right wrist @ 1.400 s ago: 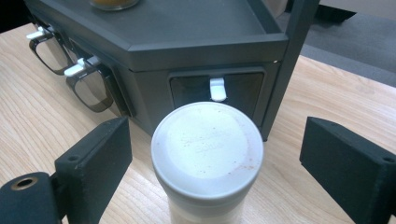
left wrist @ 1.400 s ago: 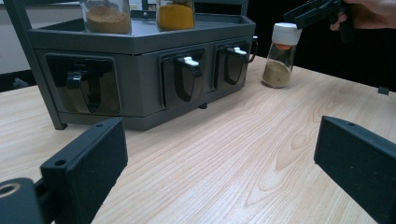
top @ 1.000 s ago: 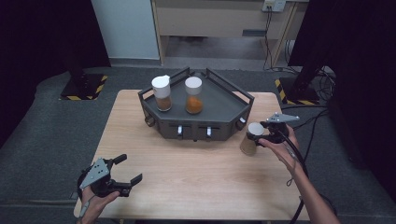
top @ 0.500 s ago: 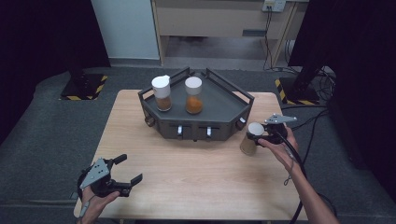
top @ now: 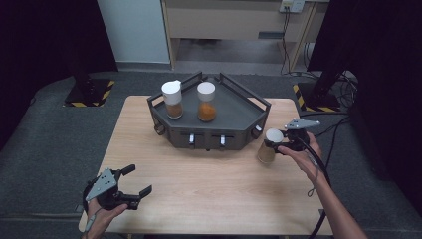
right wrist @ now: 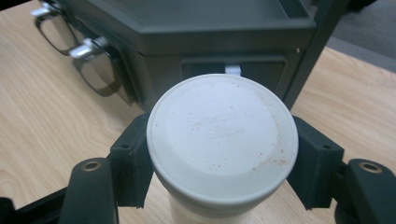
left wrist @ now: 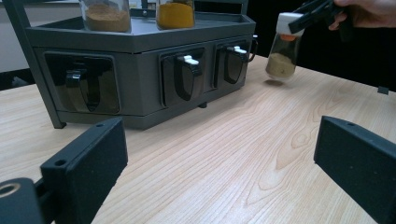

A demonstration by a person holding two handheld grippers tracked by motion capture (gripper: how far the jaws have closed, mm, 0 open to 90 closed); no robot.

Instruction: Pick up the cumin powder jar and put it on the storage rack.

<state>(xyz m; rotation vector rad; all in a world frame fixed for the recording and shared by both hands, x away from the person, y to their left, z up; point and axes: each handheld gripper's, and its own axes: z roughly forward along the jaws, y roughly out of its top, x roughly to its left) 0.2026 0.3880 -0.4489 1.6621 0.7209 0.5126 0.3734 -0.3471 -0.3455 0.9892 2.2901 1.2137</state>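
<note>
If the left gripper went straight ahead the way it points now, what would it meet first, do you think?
Probably the dark rack: the open left gripper faces its front across bare table. The jar in the right gripper sits off to one side, though depth is uncertain.

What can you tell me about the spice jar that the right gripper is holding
The spice jar is clear, glass by the look, with a round white lid faintly dusted reddish and tan powder filling its lower part. It looks tilted and just off the wooden table, right of the grey rack. The right gripper is shut on its lid, a black pad on either side.
</note>
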